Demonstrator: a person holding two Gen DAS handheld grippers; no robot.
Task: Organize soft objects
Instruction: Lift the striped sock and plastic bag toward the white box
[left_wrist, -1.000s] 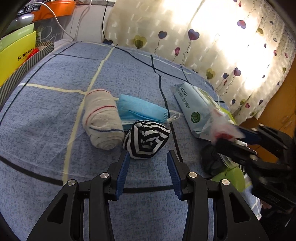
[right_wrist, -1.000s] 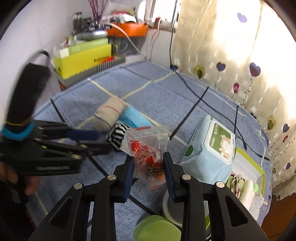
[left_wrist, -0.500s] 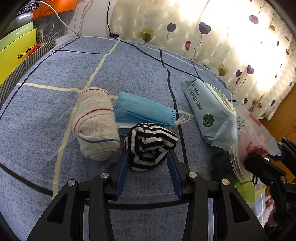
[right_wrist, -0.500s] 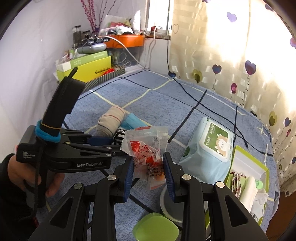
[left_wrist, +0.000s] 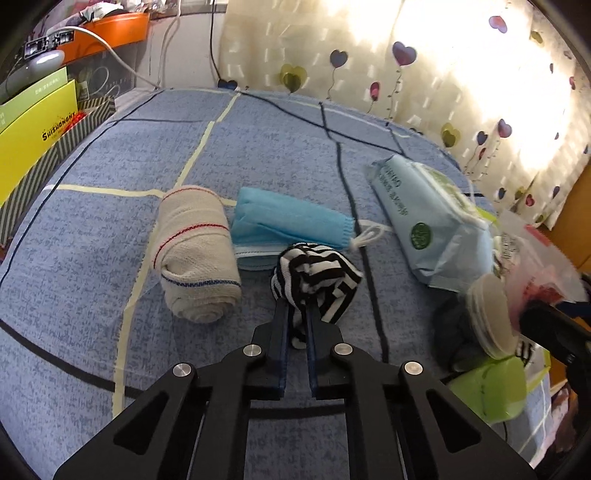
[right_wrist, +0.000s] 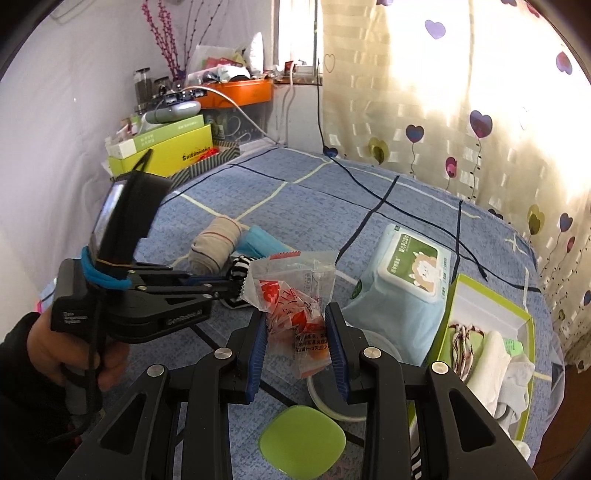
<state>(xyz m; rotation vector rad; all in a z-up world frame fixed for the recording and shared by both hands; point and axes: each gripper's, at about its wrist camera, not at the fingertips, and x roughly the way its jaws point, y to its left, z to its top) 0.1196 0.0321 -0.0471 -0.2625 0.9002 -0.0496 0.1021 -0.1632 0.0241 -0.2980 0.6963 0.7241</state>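
Observation:
A black-and-white striped sock ball (left_wrist: 317, 275) lies on the blue bedspread, and my left gripper (left_wrist: 297, 314) is shut on its near edge. Left of it rests a rolled beige cloth (left_wrist: 195, 254) with red and blue stripes, and behind it a blue face mask (left_wrist: 288, 221). In the right wrist view my right gripper (right_wrist: 297, 332) is shut on a clear plastic packet (right_wrist: 295, 295) with red and orange contents, held above the bed. The left gripper (right_wrist: 232, 286) shows there too, held by a hand, gripping the sock (right_wrist: 240, 271).
A wet-wipes pack (right_wrist: 402, 284) lies to the right. A green-rimmed box (right_wrist: 487, 332) at far right holds socks and cloths. A green lid (right_wrist: 303, 441) and a round container (left_wrist: 491, 317) sit near the front. Yellow boxes (left_wrist: 33, 125) stand at the left edge. Curtains hang behind.
My left gripper's jaws have closed from wide apart onto the striped sock. The right gripper still holds the packet and has shifted slightly.

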